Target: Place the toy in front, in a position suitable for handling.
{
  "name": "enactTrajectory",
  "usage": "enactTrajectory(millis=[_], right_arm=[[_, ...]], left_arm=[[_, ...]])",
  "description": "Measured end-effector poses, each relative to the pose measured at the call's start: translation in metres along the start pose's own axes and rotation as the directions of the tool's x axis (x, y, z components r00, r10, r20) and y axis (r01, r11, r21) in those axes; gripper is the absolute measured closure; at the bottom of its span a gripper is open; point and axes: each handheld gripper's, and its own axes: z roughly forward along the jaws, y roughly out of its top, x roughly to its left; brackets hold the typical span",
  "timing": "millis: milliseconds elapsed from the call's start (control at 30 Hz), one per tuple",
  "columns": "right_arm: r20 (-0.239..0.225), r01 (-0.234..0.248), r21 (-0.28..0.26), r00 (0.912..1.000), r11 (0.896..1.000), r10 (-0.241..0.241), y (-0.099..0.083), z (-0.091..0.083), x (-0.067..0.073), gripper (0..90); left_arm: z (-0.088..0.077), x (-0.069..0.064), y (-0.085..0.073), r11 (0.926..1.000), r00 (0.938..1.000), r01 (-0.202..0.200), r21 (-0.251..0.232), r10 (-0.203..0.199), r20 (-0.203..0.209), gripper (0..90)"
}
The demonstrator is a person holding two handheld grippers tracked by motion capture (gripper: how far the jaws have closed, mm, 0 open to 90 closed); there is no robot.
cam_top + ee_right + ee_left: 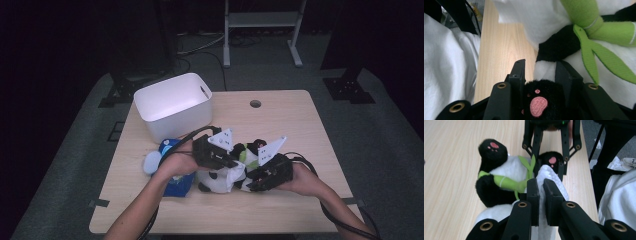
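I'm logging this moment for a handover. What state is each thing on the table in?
Panda plush: lying on the table, gripped at both ends.
Left gripper: shut on the plush's white fabric.
Right gripper: jaws around a black paw.
White bin: upright, open-topped.
Blue toy: lying beside the bin.

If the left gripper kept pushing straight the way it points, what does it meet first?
The left gripper, already pinching the plush panda by its white fabric, would probably meet the right gripper straight ahead at the paw, though depth is unclear.
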Motion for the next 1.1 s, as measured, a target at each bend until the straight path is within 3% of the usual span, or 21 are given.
enactTrajectory(millis=[167, 300, 367, 467, 567, 600, 633, 667, 700, 833, 900, 1100], right_arm=[[0.017, 0.001, -0.007, 0.9999, 1.000, -0.001, 0.002, -0.012, 0.003, 52.5], [0.062, 0.002, -0.075, 0.9981, 0.997, 0.003, -0.001, -0.043, 0.008, 49.7], [0.087, 0.000, -0.092, 0.9961, 0.996, 0.008, -0.004, -0.056, 0.008, 49.4], [0.126, -0.006, -0.067, 0.9919, 0.998, 0.015, -0.009, -0.067, 0.008, 48.6], [0.132, -0.022, -0.051, 0.9909, 0.998, 0.028, -0.016, -0.069, 0.006, 48.2], [0.132, -0.020, -0.052, 0.9910, 0.998, 0.026, -0.020, -0.068, 0.005, 48.1], [0.127, -0.032, -0.052, 0.9912, 0.998, 0.039, -0.022, -0.068, 0.005, 47.7], [0.127, -0.038, -0.050, 0.9910, 0.998, 0.044, -0.024, -0.067, 0.004, 47.5], [0.127, -0.038, -0.050, 0.9910, 0.998, 0.044, -0.024, -0.067, 0.004, 47.5], [0.114, -0.051, -0.028, 0.9920, 0.998, 0.054, -0.032, -0.060, 0.002, 47.0], [0.115, -0.051, -0.021, 0.9920, 0.998, 0.053, -0.033, -0.058, 0.001, 46.2], [0.113, -0.033, -0.030, 0.9930, 0.999, 0.037, -0.030, -0.055, 0.003, 42.8]], left_arm=[[-0.006, 0.003, 0.014, 0.9994, 0.9998, -0.021, -0.029, 0.021, -0.004, 83.2], [-0.006, 0.004, 0.022, 0.9989, 0.9995, -0.032, -0.033, 0.032, 0.000, 83.2], [0.001, 0.006, 0.032, 0.9987, 0.9991, -0.041, -0.030, 0.041, 0.005, 83.2], [0.014, 0.010, 0.038, 0.9990, 0.9991, -0.038, -0.026, 0.038, 0.017, 83.2], [0.029, 0.013, 0.041, 0.9992, 0.9987, -0.040, -0.005, 0.041, 0.031, 83.2], [0.048, 0.015, 0.043, 0.9992, 0.9984, -0.036, 0.017, 0.036, 0.044, 83.2], [0.048, 0.015, 0.043, 0.9992, 0.9984, -0.036, 0.017, 0.036, 0.044, 83.2], [0.064, 0.017, 0.042, 0.9988, 0.9978, -0.030, 0.038, 0.028, 0.060, 83.2], [0.064, 0.017, 0.042, 0.9988, 0.9978, -0.030, 0.038, 0.028, 0.060, 83.2], [0.097, 0.017, 0.037, 0.9952, 0.9959, -0.024, 0.095, 0.015, 0.089, 83.2], [0.101, 0.016, 0.036, 0.9927, 0.9959, -0.030, 0.117, 0.020, 0.088, 83.2], [0.092, 0.014, 0.037, 0.9932, 0.9967, -0.038, 0.110, 0.030, 0.075, 83.2]])
